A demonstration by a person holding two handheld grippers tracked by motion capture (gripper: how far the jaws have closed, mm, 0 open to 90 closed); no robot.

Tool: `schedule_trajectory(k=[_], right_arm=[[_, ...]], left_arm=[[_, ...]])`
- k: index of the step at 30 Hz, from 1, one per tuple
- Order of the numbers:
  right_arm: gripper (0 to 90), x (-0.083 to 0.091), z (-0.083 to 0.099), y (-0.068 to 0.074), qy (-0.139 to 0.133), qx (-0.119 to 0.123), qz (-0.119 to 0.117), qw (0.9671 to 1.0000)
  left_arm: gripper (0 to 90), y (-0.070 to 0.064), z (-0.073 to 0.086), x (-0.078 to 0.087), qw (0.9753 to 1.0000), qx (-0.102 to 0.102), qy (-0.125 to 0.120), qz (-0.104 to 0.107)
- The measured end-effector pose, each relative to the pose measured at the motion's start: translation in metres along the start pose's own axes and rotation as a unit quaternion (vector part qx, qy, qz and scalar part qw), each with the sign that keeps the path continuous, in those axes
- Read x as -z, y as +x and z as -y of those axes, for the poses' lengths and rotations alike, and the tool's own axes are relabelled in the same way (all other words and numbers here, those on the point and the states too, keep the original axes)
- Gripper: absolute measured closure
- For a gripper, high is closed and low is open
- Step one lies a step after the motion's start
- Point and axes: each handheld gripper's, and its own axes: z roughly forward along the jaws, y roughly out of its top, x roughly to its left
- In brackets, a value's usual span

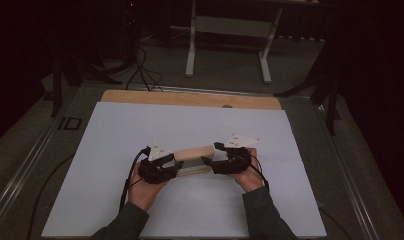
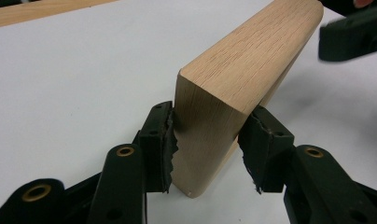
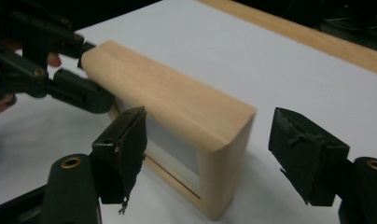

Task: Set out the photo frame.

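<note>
Left tool [image 2: 207,149] clamps one end of a rigid, smooth, probably light wooden frame [image 2: 233,88]; right tool [image 3: 214,158] stands apart around the other end

High view: dim and underexposed; the surroundings sink to near black, and only the white sheet covering the table [image 1: 190,210] reads as pale grey, slightly grainy and soft.

Left gripper view: bright, even light from above. The pale, open-sided wooden block with rounded edges [image 2: 233,88] is sharp between the jaws of the left gripper [image 2: 207,149]; a soft shadow falls beyond its right jaw, where the far black gripper is blurred.

Right gripper view: comparably bright. The block [image 3: 177,112] is in focus ahead of the right gripper [image 3: 210,154]; the near jaws are slightly soft, and the upper corners go dark.
</note>
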Motion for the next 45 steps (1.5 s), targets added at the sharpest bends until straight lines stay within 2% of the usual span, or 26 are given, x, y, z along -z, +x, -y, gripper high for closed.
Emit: schedule_trajectory(k=[3, 7, 11, 16, 21, 26, 36, 45], right_arm=[[27.8, -0.007, 0.002, 0.002, 0.008, 0.009, -0.012, 0.9999], [28.9, -0.011, 0.003, 0.004, 0.013, 0.013, -0.006, 0.9998], [31.4, -0.014, 0.007, 0.001, 0.018, 0.006, -0.008, 0.9998], [35.9, -0.016, 0.009, 0.000, 0.021, 0.010, -0.001, 0.9997], [33.7, -0.020, 0.008, -0.003, 0.012, 0.005, -0.007, 0.9999], [31.5, -0.026, 0.010, -0.004, 0.015, 0.007, -0.016, 0.9997], [43.4, -0.020, 0.011, -0.004, 0.017, 0.013, -0.018, 0.9996], [48.4, -0.017, 0.010, -0.004, 0.014, 0.019, -0.023, 0.9994]], left_arm=[[56.3, 0.000, 0.000, 0.000, 1.0000, -0.002, 0.001, -0.001], [56.6, 0.001, -0.001, 0.000, 1.0000, -0.002, 0.001, 0.000], [56.9, 0.002, -0.001, 0.000, 1.0000, -0.003, 0.002, 0.000], [57.2, 0.003, -0.002, -0.001, 0.9999, -0.011, 0.002, 0.000], [58.5, 0.004, -0.002, -0.001, 0.9999, -0.014, 0.004, 0.000], [58.5, 0.004, -0.002, -0.001, 0.9999, -0.014, 0.004, 0.002], [56.1, 0.007, -0.004, -0.002, 0.9999, -0.010, 0.005, 0.002], [54.9, 0.012, -0.007, -0.001, 0.9999, -0.011, 0.008, 0.005]])
